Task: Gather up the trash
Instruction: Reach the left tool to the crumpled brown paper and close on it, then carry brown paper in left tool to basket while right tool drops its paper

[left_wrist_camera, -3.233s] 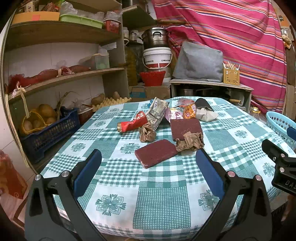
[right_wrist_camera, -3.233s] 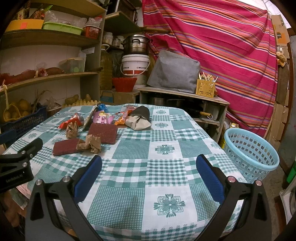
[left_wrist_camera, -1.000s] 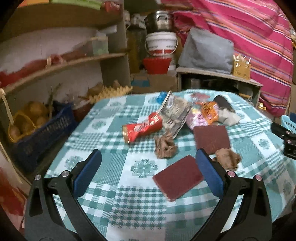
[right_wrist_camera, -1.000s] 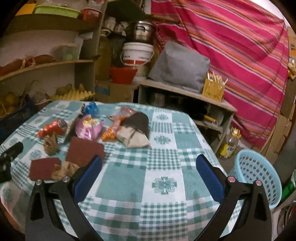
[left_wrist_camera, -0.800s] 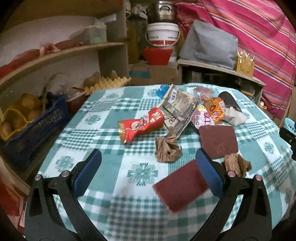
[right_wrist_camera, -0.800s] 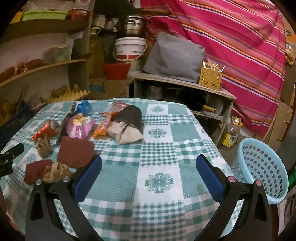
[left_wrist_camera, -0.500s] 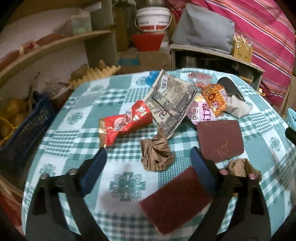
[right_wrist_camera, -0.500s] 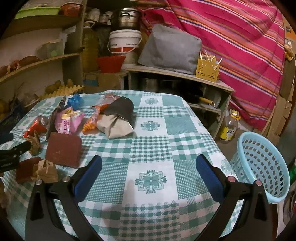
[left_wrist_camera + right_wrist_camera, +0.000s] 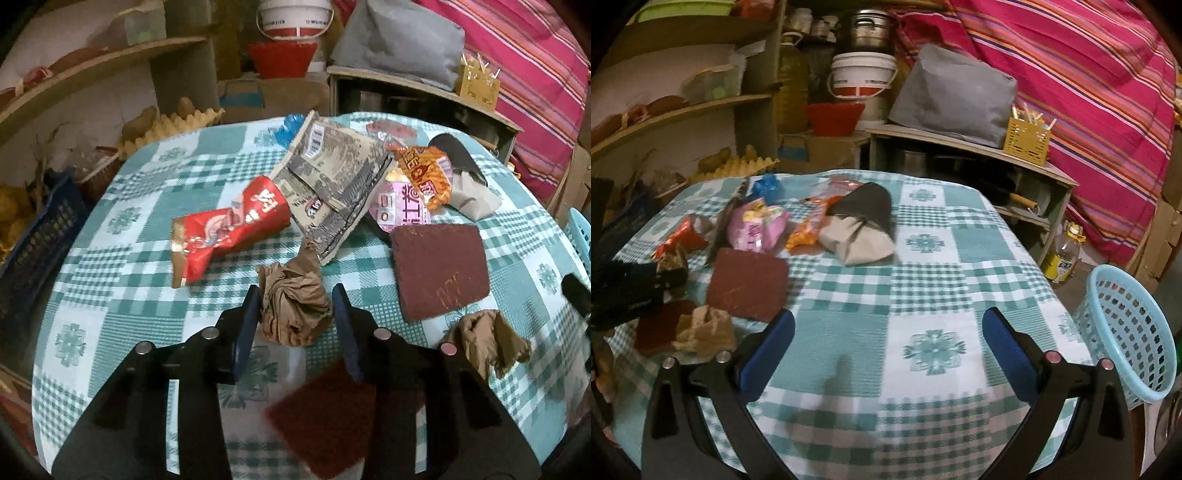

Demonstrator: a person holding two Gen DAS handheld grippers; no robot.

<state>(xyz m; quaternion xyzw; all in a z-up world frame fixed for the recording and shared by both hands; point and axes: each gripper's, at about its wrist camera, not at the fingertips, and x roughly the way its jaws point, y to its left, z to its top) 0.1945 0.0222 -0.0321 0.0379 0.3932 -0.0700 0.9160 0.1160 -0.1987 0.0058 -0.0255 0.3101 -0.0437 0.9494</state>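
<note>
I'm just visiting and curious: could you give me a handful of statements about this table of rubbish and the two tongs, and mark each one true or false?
1. The left tongs have a crumpled brown paper ball between their closing jaws. True.
2. The right tongs grip a red snack wrapper. False: they stand wide open over bare tablecloth, holding nothing.
3. A light blue basket stands beside the table, off its right edge. True.
4. The red snack wrapper is already in the basket. False: it lies on the tablecloth.
5. Two dark red pads lie on the table. True: one farther off, one near the left tongs.
</note>
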